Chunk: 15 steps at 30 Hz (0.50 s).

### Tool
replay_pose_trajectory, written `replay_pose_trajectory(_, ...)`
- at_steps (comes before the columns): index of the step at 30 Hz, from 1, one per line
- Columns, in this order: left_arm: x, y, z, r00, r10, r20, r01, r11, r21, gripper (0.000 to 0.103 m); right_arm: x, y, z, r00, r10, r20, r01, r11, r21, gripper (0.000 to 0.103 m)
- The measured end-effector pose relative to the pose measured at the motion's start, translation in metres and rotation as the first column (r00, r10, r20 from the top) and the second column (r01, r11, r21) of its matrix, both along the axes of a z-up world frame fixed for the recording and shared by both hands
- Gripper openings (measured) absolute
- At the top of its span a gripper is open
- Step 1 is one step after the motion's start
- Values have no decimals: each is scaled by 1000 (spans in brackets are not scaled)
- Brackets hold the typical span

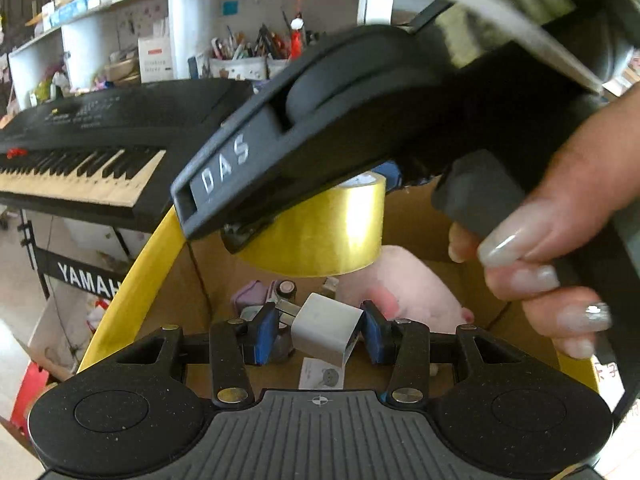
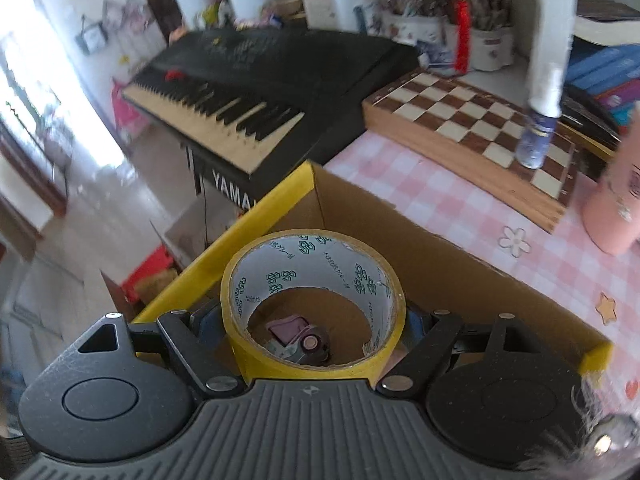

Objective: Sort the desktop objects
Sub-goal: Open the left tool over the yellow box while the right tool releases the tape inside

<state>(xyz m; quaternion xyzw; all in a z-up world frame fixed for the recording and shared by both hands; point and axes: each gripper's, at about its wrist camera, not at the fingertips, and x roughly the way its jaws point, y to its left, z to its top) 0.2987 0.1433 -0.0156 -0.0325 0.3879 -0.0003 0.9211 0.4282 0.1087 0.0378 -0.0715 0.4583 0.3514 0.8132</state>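
Observation:
My left gripper is shut on a small white charger cube, held above the open cardboard box with yellow-taped rims. My right gripper is shut on a roll of yellow tape, held over the same box. The right gripper's black body fills the upper part of the left wrist view, with the tape roll beneath it. Inside the box lie a pink plush toy, a purple item and small cylinders.
A black Yamaha keyboard stands left of the box. On the pink checked tablecloth lie a wooden chessboard with a small bottle on it, and a pink cup. Shelves with pen pots stand behind.

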Motion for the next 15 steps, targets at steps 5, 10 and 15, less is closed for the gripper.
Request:
replay_pose_trajectory(5,2,5,-6,999,24,-33,-25,1000,-17,43,10,14,-18,998,56,-1,-56,995,-80,81)
replay_pose_trajectory(10,-2,6,-5,999,29,-25,-29,1000,-7,45,19,15,-31,999,39,-29,-42,992,-115,82)
replay_pose_trajectory(15,-17,4,13,997,16,79,-17,1000,1,58,12,5,-22,999,5,-38,-8,997,-70,87)
